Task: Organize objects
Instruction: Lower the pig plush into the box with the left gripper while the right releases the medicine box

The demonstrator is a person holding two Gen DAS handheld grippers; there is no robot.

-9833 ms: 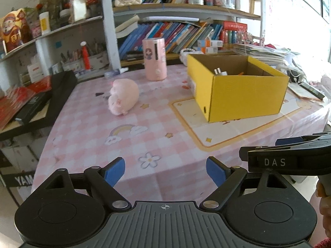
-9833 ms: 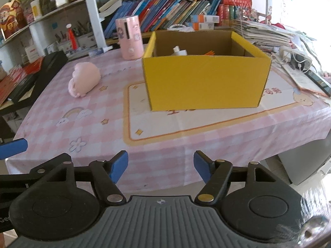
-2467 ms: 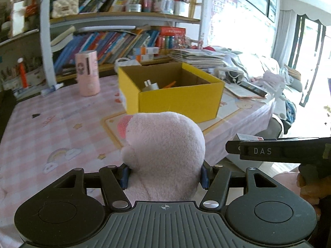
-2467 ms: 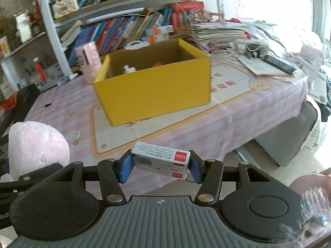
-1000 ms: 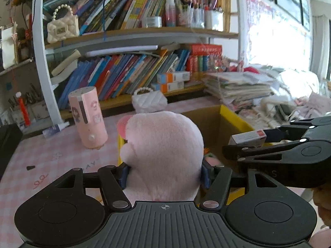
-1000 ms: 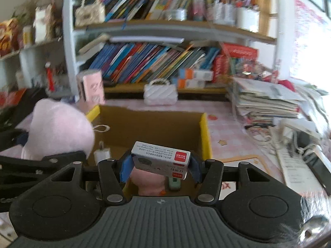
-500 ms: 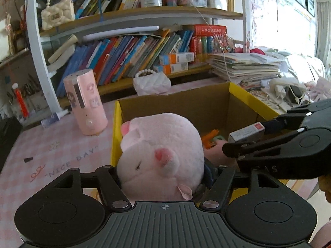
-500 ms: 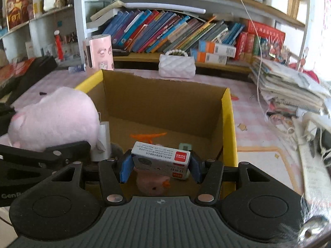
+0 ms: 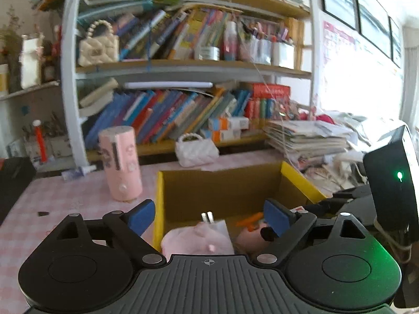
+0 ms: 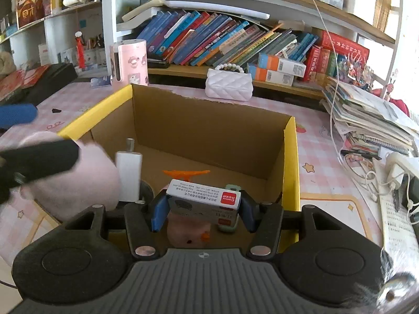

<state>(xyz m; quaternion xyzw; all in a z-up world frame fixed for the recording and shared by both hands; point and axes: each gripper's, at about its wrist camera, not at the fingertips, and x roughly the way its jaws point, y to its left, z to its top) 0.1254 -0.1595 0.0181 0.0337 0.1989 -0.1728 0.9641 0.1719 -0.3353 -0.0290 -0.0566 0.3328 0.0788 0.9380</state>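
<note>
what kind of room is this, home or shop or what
Most likely a home study or a child's room. Crowded bookshelves line the wall, a pink checked tablecloth with cartoon prints covers the table, and small handbags and stacked papers sit around a yellow cardboard box.

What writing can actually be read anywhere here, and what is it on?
"Comix", as it seems to read, upside down in white on the red patch of the small white box held by the right hand-held gripper.
Fine print on that box: too small to read.
Book spines and the red box on the shelf: too small to read.
Left wrist view: too blurred; nothing legible.
</note>
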